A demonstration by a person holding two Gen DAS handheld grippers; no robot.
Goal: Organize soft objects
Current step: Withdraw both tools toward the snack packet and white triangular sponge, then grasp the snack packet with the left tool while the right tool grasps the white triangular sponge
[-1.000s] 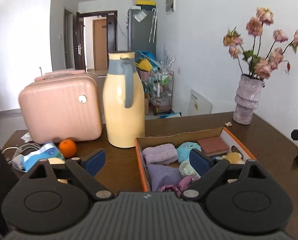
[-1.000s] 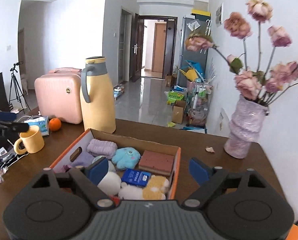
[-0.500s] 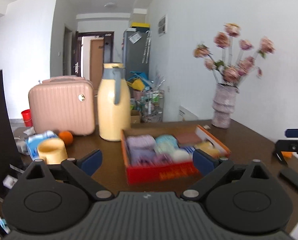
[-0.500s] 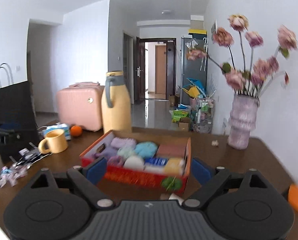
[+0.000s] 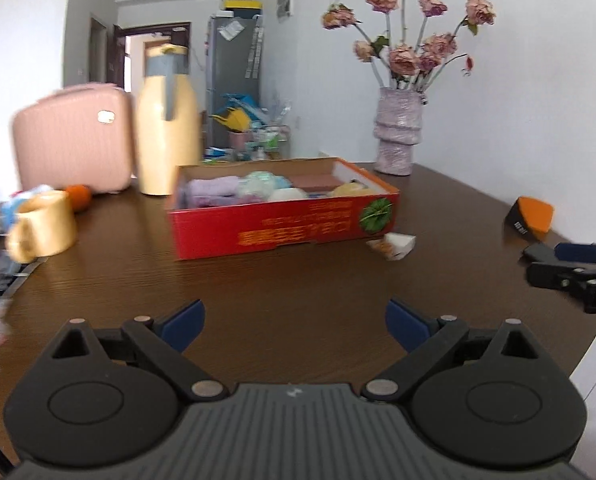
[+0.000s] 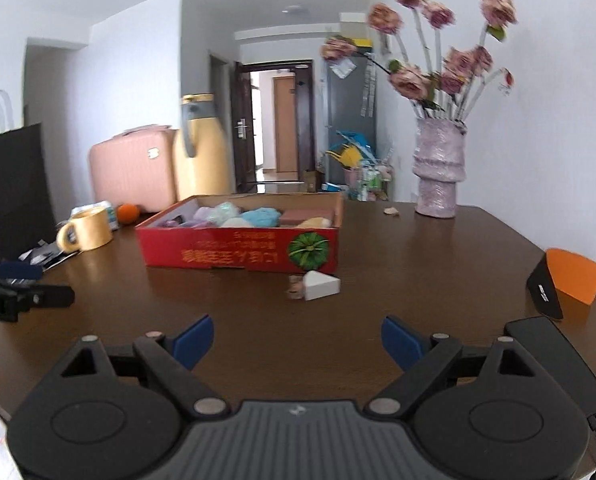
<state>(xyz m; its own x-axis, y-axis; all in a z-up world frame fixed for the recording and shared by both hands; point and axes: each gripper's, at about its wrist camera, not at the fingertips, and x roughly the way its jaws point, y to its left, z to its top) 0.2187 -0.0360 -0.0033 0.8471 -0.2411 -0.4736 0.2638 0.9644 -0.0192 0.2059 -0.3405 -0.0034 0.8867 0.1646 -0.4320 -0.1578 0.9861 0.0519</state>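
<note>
A red cardboard box (image 5: 282,228) (image 6: 238,254) stands on the dark wooden table (image 5: 298,280), filled with several soft things: purple towels (image 5: 214,188), a pale green plush (image 5: 260,182), a blue plush (image 6: 262,216), a brown sponge block (image 6: 306,216). My left gripper (image 5: 294,322) is open and empty, low over the table well in front of the box. My right gripper (image 6: 296,344) is open and empty, likewise back from the box. Each gripper shows at the edge of the other's view.
A small white wedge (image 5: 394,245) (image 6: 320,286) lies just in front of the box. A yellow mug (image 5: 44,226), an orange (image 5: 78,197), a yellow jug (image 5: 166,120) and a pink case (image 5: 72,142) stand left. A flower vase (image 5: 398,132) stands back right. An orange-black object (image 6: 566,280) lies right.
Both grippers have pulled back and down from above the box, which now sits farther away. Both stay open and empty.
</note>
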